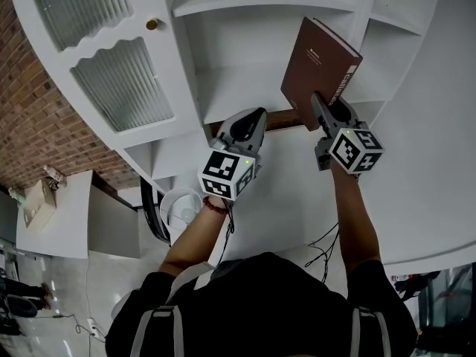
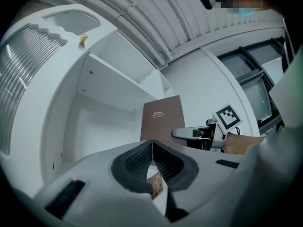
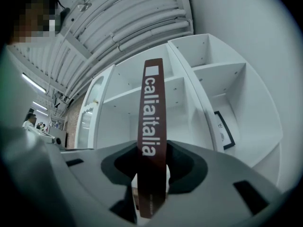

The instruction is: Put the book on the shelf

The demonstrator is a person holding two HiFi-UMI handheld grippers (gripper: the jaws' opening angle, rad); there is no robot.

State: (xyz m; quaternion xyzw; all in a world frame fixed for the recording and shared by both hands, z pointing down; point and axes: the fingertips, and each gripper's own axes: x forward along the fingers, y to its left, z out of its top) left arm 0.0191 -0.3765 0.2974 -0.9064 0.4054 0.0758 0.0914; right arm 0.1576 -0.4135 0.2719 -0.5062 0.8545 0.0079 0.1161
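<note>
While our right gripper (image 1: 318, 99) clamps fingers on the brown hardcover book (image 1: 316, 62) before the white shelf (image 1: 238, 88), our left gripper (image 1: 256, 117) shows fingers together.

One book (image 1: 318, 54); one shelf (image 1: 238, 88); two tools: left tool (image 1: 255, 117), right tool (image 1: 320, 103).

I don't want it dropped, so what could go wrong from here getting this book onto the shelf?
The right gripper pinches the book only at the low end of its spine, so it could swing or slip. It is tilted close to the shelf's upright divider, so a corner might catch there. The left gripper is shut and apart from it, giving no support.
</note>
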